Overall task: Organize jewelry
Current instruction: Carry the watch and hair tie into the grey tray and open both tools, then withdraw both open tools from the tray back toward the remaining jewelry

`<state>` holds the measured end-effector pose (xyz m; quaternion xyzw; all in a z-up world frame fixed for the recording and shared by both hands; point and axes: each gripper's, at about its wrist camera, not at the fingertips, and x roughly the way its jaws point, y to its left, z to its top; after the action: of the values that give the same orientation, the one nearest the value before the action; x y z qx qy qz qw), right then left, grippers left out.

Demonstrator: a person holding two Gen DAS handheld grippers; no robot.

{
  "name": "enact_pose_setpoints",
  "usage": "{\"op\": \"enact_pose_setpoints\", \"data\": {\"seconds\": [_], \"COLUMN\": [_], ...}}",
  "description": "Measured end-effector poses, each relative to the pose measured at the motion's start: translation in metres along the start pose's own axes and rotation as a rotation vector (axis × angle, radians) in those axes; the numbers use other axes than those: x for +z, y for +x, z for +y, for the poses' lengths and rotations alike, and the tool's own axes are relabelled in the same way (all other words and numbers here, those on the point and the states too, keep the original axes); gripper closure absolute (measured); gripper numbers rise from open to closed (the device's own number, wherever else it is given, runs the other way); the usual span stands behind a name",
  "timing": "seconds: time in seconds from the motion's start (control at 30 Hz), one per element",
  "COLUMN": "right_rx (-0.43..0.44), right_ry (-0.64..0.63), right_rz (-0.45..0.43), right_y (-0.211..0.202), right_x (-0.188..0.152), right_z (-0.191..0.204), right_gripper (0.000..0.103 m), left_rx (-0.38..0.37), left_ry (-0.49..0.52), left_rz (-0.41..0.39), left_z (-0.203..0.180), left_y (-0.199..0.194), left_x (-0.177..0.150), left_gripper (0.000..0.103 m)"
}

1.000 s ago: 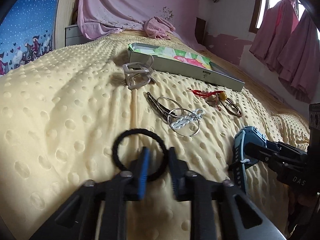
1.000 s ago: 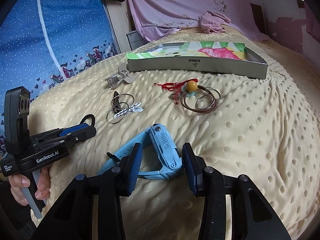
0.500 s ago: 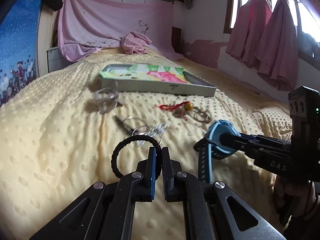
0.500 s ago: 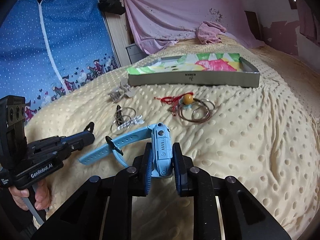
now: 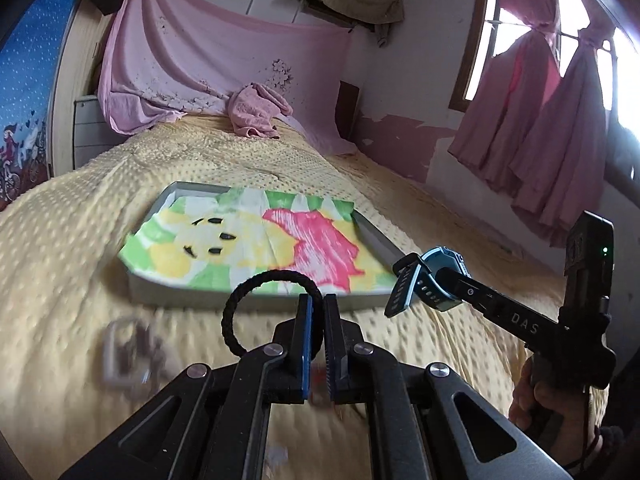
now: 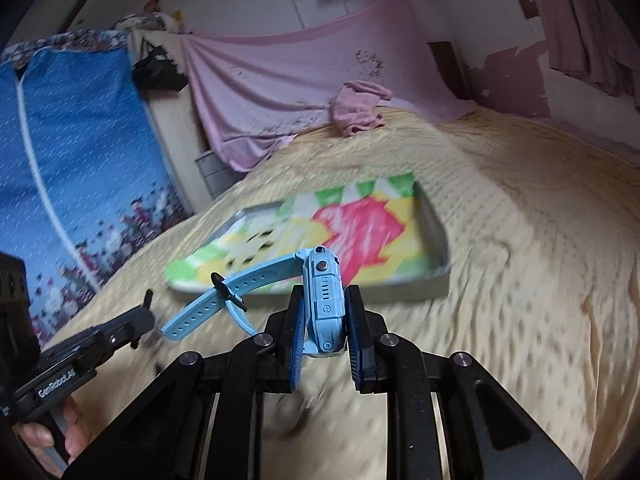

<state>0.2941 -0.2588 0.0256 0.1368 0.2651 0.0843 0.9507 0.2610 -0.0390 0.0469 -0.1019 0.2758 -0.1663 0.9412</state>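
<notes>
Black braided elastic hair-tie ring (image 5: pixel 256 312): lifted clear of the yellow dotted bedspread (image 5: pixel 60 280), upright, pinched at its right edge between closed jaws, loop sticking out to the left. Light-blue plastic wristwatch (image 6: pixel 322 300): also raised, case clamped edge-on between jaws, perforated strap (image 6: pixel 224 296) trailing down and left, unbuckled. Shallow grey rectangular tray (image 5: pixel 380 240) lined with green, yellow and pink patterned paper: flat on the bed just beyond both. Pale clip-like trinket (image 5: pixel 126 354): blurred, on the bedspread, lower left.
</notes>
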Motion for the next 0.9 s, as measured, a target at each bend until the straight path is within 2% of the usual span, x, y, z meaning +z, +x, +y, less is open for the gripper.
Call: {"op": "enact_pose_setpoints", "data": {"seconds": [0.17, 0.23, 0.33, 0.4, 0.47, 0.6, 0.67, 0.73, 0.8, 0.9], "right_rx": [-0.033, -0.061, -0.128, -0.15, -0.132, -0.132, -0.129, -0.134, -0.134, -0.143], "right_ry": [0.039, 0.036, 0.027, 0.024, 0.044, 0.02, 0.004, -0.009, -0.025, -0.052], "right_rz": [0.03, 0.04, 0.103, 0.136, 0.162, 0.176, 0.176, 0.17, 0.158, 0.133], "right_y": [0.057, 0.074, 0.101, 0.111, 0.118, 0.121, 0.12, 0.116, 0.109, 0.094], "right_x": [0.028, 0.031, 0.03, 0.028, 0.025, 0.015, 0.012, 0.012, 0.012, 0.009], "right_z": [-0.016, -0.019, -0.021, -0.024, -0.028, -0.028, -0.029, -0.029, -0.028, -0.027], "right_gripper": [0.086, 0.086, 0.086, 0.086, 0.085, 0.084, 0.08, 0.069, 0.059, 0.057], "left_rx": [-0.004, -0.001, 0.003, 0.007, 0.026, 0.064, 0.086, 0.094, 0.102, 0.105], "left_ry": [-0.04, -0.038, -0.046, -0.052, -0.04, -0.026, -0.02, -0.018, -0.022, -0.022], "left_rz": [0.066, 0.1, 0.159, 0.19, 0.204, 0.22, 0.206, 0.192, 0.18, 0.146], "left_z": [0.011, 0.014, 0.021, 0.023, 0.022, 0.022, 0.022, 0.022, 0.021, 0.02], "left_y": [0.06, 0.08, 0.106, 0.117, 0.121, 0.126, 0.124, 0.121, 0.117, 0.107], "left_x": [0.036, 0.043, 0.044, 0.04, 0.035, 0.025, 0.021, 0.021, 0.02, 0.016], "left_gripper": [0.097, 0.097, 0.097, 0.097, 0.097, 0.097, 0.097, 0.095, 0.091, 0.063]}}
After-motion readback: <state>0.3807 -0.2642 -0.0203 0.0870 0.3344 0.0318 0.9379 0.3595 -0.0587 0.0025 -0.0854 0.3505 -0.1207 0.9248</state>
